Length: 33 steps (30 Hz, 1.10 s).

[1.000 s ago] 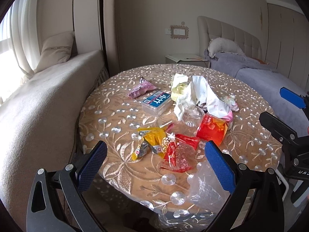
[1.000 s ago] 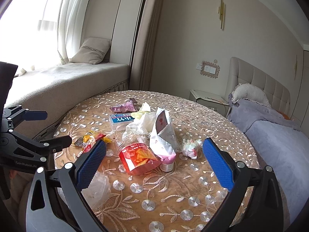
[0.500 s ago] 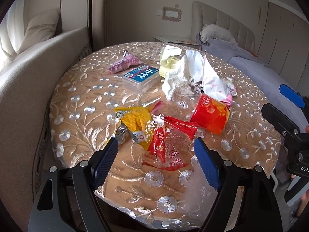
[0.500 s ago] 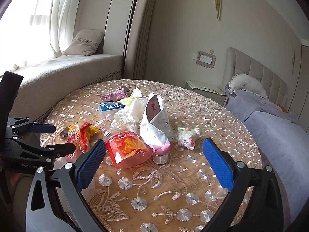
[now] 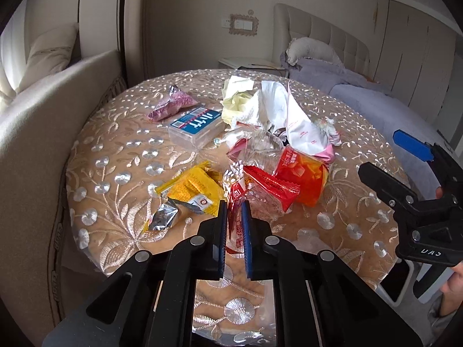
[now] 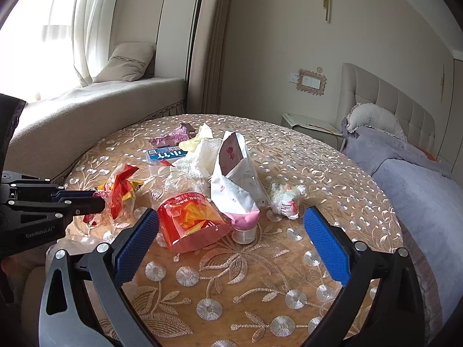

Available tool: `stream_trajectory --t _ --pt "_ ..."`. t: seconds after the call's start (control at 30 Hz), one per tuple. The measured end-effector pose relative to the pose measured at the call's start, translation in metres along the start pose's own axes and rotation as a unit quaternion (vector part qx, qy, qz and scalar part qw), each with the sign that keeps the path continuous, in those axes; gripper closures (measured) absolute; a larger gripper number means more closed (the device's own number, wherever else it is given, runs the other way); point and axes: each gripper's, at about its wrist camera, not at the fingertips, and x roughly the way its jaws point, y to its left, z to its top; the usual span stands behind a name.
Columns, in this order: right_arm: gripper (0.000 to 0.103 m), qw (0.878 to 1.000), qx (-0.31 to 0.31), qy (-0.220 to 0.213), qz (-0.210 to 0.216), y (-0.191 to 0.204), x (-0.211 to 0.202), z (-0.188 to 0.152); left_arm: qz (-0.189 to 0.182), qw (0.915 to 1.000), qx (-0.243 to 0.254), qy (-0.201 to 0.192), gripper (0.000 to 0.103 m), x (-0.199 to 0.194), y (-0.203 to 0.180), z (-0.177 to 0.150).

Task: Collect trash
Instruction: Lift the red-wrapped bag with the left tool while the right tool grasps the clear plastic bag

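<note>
The left gripper (image 5: pixel 233 202) reaches over the near edge of the round table with a brown embroidered cloth (image 5: pixel 121 150). Its jaws are closing, with only a narrow gap left, and the crinkled clear-and-red plastic wrapper (image 5: pixel 235 199) stands between the blue pads (image 5: pixel 245 225). The pads press on this thin film, so the wrapper is pinched at its near end. In the right wrist view the same wrapper (image 6: pixel 115 199) rises from the black fingertips at the left side.

Just left of the closed jaws lies a yellow snack packet (image 5: pixel 194 188), and beside it a small crumpled silver foil piece (image 5: pixel 163 217). Just right of the jaws lies a red sealed snack bag (image 5: pixel 272 190), touching the pinched wrapper. Behind it lies an orange-red transparent pouch (image 5: pixel 303 173), then a white paper bag with a pink bottom (image 5: pixel 303 130) and crumpled white tissue (image 5: pixel 251 110). Farther back are a clear plastic box with a blue label (image 5: pixel 196 124) and a pink foil packet (image 5: pixel 170 105).

The right gripper (image 6: pixel 231 231) hangs over the near side of the table with its jaws wide apart and nothing in them. The orange-red pouch (image 6: pixel 191 219) lies just in front of its left pad, and a small crumpled white-and-pink wrapper (image 6: pixel 286 199) lies ahead of its right pad.
</note>
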Motion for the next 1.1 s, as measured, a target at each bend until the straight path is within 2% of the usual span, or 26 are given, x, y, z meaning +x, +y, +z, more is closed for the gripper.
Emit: stream_trajectory --t 0.37,0.57,0.87,0.9,1.0,1.1 --pt "0.003 0.999 0.001 -0.006 0.037 0.018 -0.001 0.004 0.019 0.9985 -0.002 -0.051 0.094 -0.052 0.011 0.011" --pt "0.003 0.997 -0.003 -0.003 0.077 0.034 -0.012 0.002 0.041 0.9963 -0.011 -0.074 0.094 -0.075 0.02 0.013" --pt "0.003 0.99 -0.027 0.035 0.137 0.077 -0.008 -0.017 0.048 0.9952 -0.01 -0.084 0.094 -0.094 0.015 0.004" --pt "0.005 0.989 -0.029 0.039 0.14 0.08 -0.007 -0.019 0.047 0.9953 -0.01 -0.084 0.094 -0.095 0.016 0.003" --pt "0.028 0.987 -0.033 0.055 0.144 0.086 -0.001 -0.025 0.05 0.995 -0.012 -0.086 0.094 -0.098 0.017 0.0" --pt "0.033 0.985 -0.036 0.075 0.149 0.088 0.005 -0.031 0.05 0.9949 -0.013 -0.086 0.094 -0.099 0.018 -0.003"
